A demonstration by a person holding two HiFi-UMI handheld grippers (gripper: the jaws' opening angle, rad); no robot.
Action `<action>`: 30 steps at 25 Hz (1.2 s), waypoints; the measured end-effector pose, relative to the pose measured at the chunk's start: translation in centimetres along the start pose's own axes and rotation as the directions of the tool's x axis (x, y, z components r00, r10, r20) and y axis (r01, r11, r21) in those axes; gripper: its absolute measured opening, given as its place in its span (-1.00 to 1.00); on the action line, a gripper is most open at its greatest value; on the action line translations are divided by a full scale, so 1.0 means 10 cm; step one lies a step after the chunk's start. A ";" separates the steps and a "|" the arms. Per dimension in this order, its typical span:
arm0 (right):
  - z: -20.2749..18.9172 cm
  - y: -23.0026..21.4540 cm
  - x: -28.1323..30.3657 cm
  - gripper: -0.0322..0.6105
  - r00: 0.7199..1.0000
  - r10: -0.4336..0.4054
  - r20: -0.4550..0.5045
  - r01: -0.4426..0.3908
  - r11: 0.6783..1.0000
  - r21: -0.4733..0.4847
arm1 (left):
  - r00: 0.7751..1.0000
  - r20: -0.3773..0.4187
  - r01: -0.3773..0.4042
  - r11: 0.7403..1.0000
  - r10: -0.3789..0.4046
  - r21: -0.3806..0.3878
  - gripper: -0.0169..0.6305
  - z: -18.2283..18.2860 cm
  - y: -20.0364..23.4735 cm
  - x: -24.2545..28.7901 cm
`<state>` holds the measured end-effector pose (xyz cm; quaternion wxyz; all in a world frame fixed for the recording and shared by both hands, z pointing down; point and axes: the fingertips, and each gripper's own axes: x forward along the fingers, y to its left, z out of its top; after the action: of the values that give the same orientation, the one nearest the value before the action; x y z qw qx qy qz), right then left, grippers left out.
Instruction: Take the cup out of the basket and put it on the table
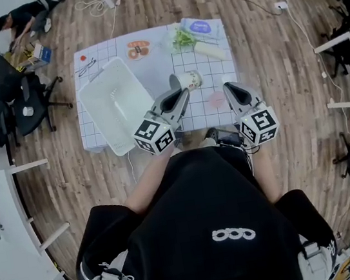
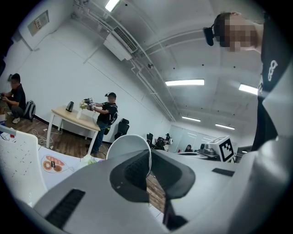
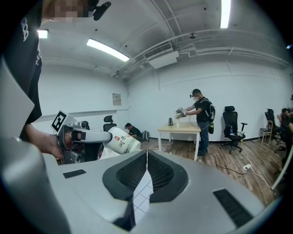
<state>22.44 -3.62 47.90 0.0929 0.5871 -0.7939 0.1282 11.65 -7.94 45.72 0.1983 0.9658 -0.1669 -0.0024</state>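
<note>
One cup (image 1: 189,80) in L tongs (image 1: 183,91) — R tongs (image 1: 227,86) closed

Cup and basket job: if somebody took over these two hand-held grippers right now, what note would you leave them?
Left gripper: shut on the rim of the cup, which it holds tilted on its side over the table, just right of the basket.
Right gripper: shut, nothing between its jaws, over the table's near edge.
Done: the cup is out of the white basket, which sits on the table's left part.
Left: the cup does not yet seem set down. Probably turn it upright, stand it on a bare patch of table, then open the left jaws and draw back.
</note>
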 end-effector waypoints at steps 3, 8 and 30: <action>-0.03 0.01 -0.01 -0.81 1.000 0.001 -0.004 -0.001 1.000 0.005 | 1.000 -0.005 0.008 1.000 -0.008 0.002 -0.89 -0.01 -0.01 0.01; -0.09 0.03 -0.03 -0.81 1.000 0.005 -0.015 -0.005 1.000 -0.001 | 1.000 -0.010 0.013 1.000 -0.013 -0.002 -0.89 -0.04 -0.04 0.02; -0.14 0.06 -0.06 -0.81 1.000 0.010 -0.023 -0.010 1.000 -0.010 | 1.000 -0.013 0.006 1.000 -0.006 -0.010 -0.89 -0.09 -0.11 -0.03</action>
<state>22.05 -2.43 49.03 0.1044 0.5811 -0.7963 0.1315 11.77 -6.51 46.11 0.2043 0.9653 -0.1625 0.0023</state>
